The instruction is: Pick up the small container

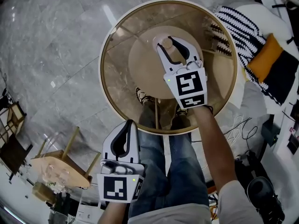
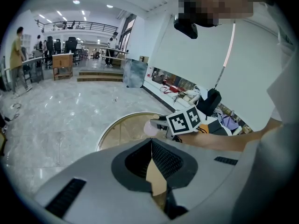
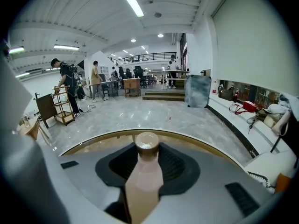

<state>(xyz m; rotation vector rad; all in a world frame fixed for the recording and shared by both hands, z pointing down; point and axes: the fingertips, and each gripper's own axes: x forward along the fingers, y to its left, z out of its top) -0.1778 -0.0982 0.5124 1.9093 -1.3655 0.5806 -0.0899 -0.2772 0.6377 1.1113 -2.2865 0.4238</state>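
The round glass table (image 1: pixel 117 78) with its gold rim fills the head view, and only there do jeans (image 1: pixel 159 171) and shoes (image 1: pixel 141 96) show through it. That view puts the left gripper (image 1: pixel 130 123) over the legs and the right gripper (image 1: pixel 172 43) above the tabletop's middle. The left gripper view shows its 2 jaws meeting at the tips with nothing between them. The right gripper view shows its jaws clamped on the small container (image 3: pixel 142 171), a pinkish bottle. Its long axis runs along the jaws, with the brown cap (image 3: pixel 146 143) pointing forward past the tips.
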